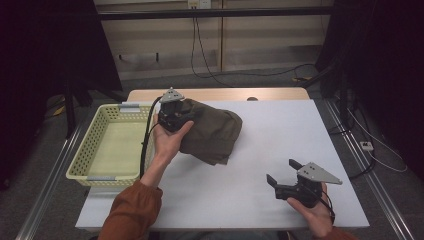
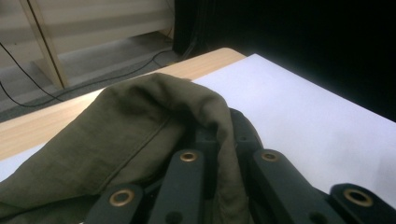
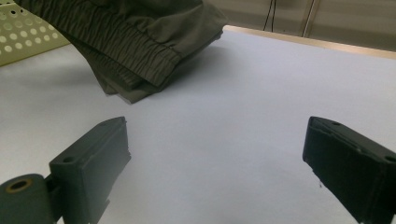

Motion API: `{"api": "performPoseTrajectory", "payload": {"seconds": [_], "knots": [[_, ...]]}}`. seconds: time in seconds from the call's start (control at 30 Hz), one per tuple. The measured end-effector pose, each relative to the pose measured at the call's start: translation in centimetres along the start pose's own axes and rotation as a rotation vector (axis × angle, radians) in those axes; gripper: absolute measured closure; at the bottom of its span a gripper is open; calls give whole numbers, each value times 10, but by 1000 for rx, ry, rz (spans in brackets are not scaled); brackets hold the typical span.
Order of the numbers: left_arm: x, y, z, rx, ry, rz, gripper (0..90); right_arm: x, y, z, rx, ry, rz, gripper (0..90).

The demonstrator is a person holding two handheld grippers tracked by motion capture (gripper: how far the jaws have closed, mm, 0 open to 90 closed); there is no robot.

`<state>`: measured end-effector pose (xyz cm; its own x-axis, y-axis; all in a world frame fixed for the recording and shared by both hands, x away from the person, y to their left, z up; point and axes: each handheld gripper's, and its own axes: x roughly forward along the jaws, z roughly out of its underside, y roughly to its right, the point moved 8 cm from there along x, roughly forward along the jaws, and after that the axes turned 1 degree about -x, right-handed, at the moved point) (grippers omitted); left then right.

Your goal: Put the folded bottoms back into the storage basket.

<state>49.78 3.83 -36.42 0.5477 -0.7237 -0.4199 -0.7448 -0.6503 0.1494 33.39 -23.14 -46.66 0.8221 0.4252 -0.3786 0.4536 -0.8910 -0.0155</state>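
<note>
- Left gripper (image 1: pixel 186 111) pinches the garment (image 1: pixel 212 131): soft, light, likely to droop.
- Best hold: the elastic waistband (image 3: pixel 140 51), at five o'clock.
- Right gripper (image 1: pixel 280 172) stands spread.

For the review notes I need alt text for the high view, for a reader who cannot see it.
A person's left gripper is shut on a folded olive garment at the left of a white table, next to a pale yellow basket. The right gripper rests open near the table's front right edge, holding nothing.
</note>
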Motion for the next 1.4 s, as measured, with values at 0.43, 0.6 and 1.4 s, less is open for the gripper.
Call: {"api": "performPoseTrajectory", "payload": {"seconds": [0.43,0.6,1.4], "knots": [[-29,4,-13,25,77,2,863,0,1,0,1,0,-2,72],[-40,5,-16,43,87,-6,863,1,0,0,-2,-1,-3,72],[-99,7,-28,95,139,-62,863,0,-1,0,-2,-1,-4,72]]}}
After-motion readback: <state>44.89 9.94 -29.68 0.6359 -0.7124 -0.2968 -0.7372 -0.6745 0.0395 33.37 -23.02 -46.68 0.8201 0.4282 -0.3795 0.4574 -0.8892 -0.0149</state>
